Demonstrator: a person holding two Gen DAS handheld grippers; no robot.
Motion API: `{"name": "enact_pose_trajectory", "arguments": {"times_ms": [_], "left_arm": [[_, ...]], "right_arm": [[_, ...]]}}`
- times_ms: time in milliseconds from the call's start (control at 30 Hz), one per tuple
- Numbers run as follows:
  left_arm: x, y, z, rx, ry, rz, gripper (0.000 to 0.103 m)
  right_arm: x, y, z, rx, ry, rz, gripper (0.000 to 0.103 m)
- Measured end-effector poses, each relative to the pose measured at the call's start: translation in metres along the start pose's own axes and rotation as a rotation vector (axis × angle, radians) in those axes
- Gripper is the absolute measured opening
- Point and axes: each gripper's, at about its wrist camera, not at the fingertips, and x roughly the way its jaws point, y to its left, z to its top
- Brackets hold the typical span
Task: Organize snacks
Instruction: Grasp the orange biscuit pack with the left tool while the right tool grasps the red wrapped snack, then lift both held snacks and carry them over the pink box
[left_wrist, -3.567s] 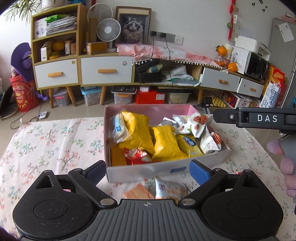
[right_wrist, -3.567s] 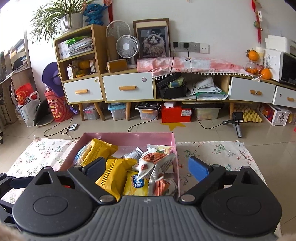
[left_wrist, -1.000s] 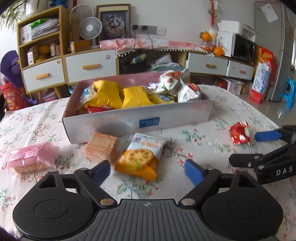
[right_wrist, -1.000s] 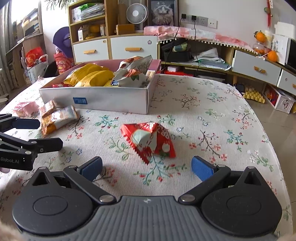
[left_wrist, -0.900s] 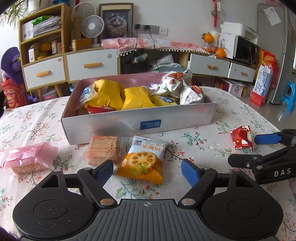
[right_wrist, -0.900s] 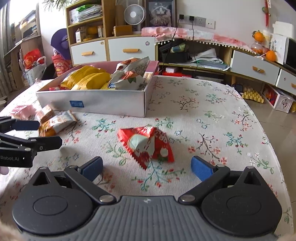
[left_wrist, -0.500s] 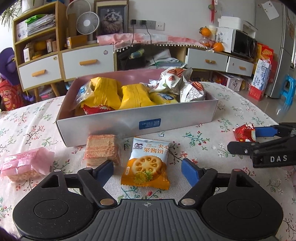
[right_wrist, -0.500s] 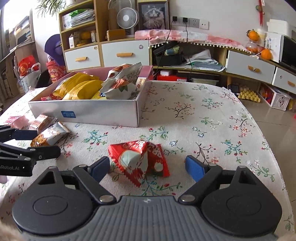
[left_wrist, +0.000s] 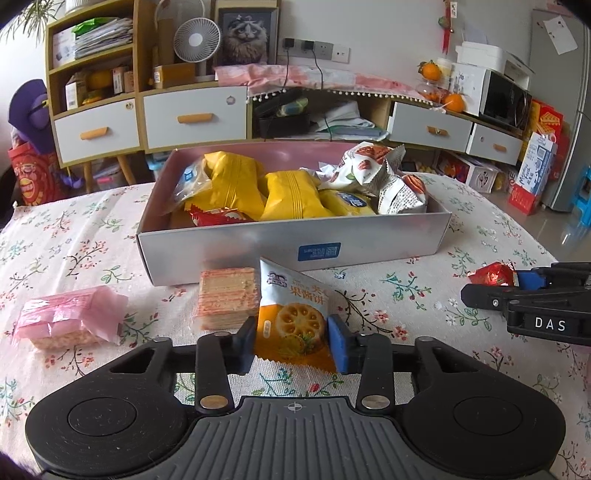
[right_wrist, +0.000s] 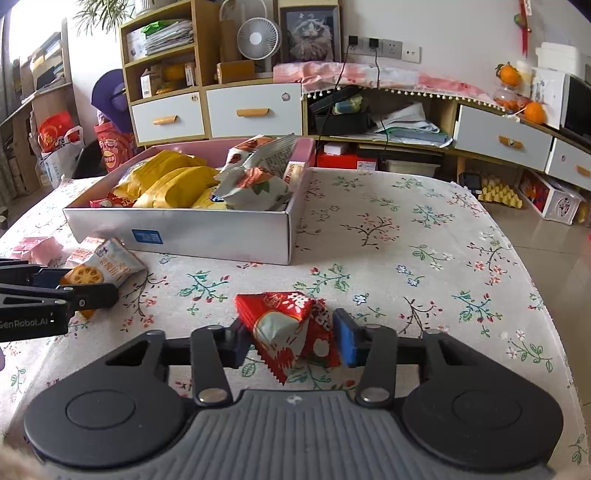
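My left hand-held gripper is closed narrow on the orange-and-white biscuit packet, its pads pressing the packet's two sides; the packet lies on the floral desk just in front of the snack box, its top corner reaching toward the box's front wall. My right hand-held gripper is likewise drawn in on the red snack packet, which lies on the cloth to the right of the box and apart from it, one pad at each side of the crumpled wrapper.

In the left wrist view the right hand-held gripper shows at the right edge with the red packet at its tip; in the right wrist view the left one shows at the left edge with the biscuit packet between its fingers.

Touching the biscuit packet's left edge lies a clear-wrapped stack of pink wafers, close to the box's front wall. Further left, apart from it, is a pink-wrapped rice cake packet.

The box, pink inside and grey-white outside with a blue label, holds yellow packets, a red packet at the front and white nut-print packets piled at its right end, rising above the rim.

Beyond the desk stand drawer cabinets, a small fan and a framed cat picture.
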Motion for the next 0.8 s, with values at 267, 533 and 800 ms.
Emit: {"name": "enact_pose_trajectory", "arguments": {"times_ms": [267,533,800], "left_arm": [[-0.005,0.000,0.002,0.002,-0.007,-0.019,0.021],[-0.012,0.000,0.003,0.007,-0.019,-0.050,0.010],[-0.019,0.004,0.001,0.014,-0.027,-0.075,0.008]], "right_arm": [[-0.002,0.004,0.003,0.007,0.000,0.022,0.036],[-0.006,0.008,0.003,0.013,-0.001,0.033,0.036],[-0.009,0.011,0.006,0.026,-0.008,0.044,0.036]]}}
